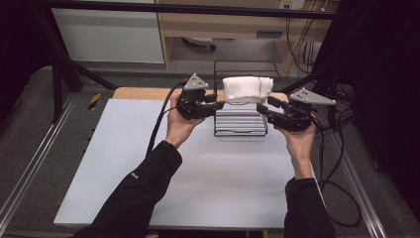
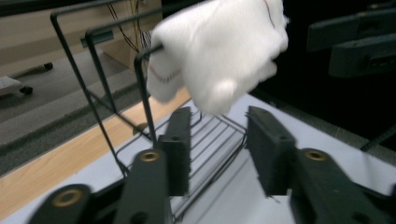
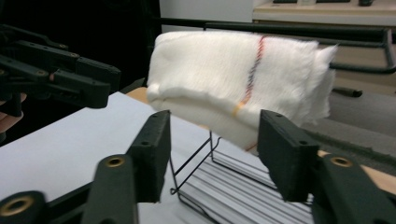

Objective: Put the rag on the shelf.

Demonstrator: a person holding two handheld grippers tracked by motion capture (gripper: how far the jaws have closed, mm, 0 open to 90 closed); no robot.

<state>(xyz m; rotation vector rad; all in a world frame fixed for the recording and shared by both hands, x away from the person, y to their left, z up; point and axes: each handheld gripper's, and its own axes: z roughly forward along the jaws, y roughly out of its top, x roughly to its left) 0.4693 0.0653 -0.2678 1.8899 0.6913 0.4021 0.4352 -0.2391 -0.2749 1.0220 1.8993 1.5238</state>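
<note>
A folded white cloth [image 1: 246,89] hangs over the black wire rack [image 1: 240,126]. The left gripper [image 1: 221,100] and right gripper [image 1: 262,107] wait beside it, jaws apart, holding nothing.

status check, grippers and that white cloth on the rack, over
Left gripper open, right gripper open, one each side of the wire rack. White cloth draped over the rack's top bar, neither gripper holding it. Nothing in the way.

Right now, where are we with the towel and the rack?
Done: the folded white towel hangs over the black wire rack's top bar. In hand: nothing; left gripper and right gripper flank it, jaws open. Left, probably: just pulling both grippers away.
</note>
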